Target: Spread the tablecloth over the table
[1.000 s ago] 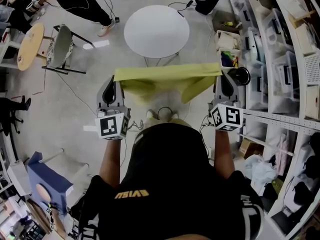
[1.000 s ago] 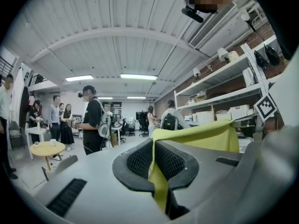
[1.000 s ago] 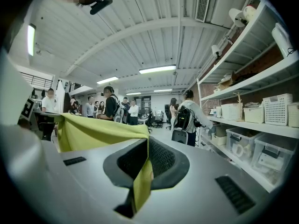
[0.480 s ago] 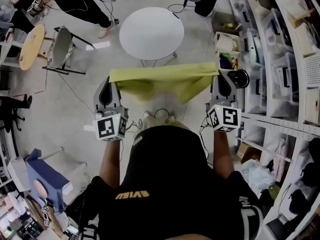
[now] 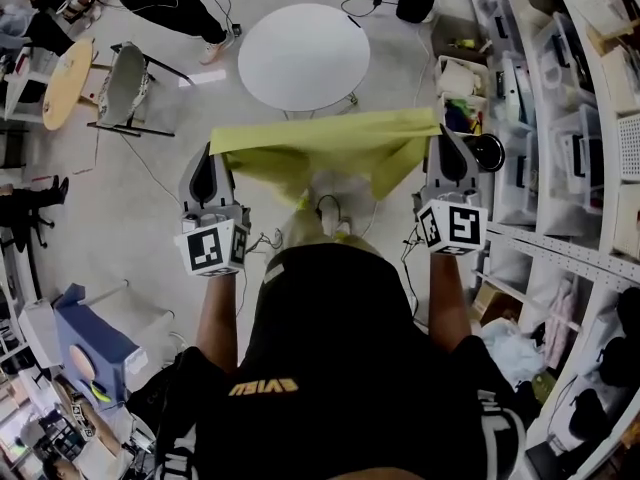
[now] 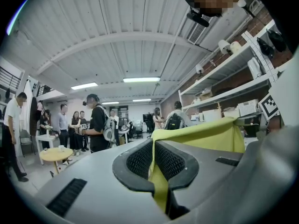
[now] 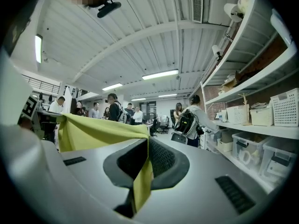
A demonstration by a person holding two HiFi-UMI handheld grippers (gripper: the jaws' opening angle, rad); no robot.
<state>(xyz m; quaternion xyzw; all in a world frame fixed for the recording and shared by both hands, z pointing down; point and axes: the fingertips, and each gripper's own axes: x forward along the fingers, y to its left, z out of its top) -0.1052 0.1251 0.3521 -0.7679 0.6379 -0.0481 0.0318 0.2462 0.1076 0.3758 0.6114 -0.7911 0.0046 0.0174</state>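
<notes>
A yellow-green tablecloth (image 5: pixel 325 148) hangs stretched in the air between both grippers, its middle sagging down in folds. My left gripper (image 5: pixel 212 156) is shut on the cloth's left corner, and the cloth (image 6: pixel 201 135) runs out from its pinched jaws to the right. My right gripper (image 5: pixel 437 142) is shut on the right corner, where the cloth (image 7: pixel 93 129) trails off to the left. The round white table (image 5: pixel 304 55) stands on the floor just beyond the cloth's far edge. Both grippers point level, toward the table.
Shelving (image 5: pixel 560 118) packed with bins and boxes runs down the right side. A chair (image 5: pixel 122 93) and a small round wooden table (image 5: pixel 62 80) stand at the left, with people beyond them. A blue stool (image 5: pixel 85 353) sits at lower left. Cables lie on the floor.
Both grippers have carried the stretched cloth forward toward the round table. Its far edge now lies closer to the table's near rim.
</notes>
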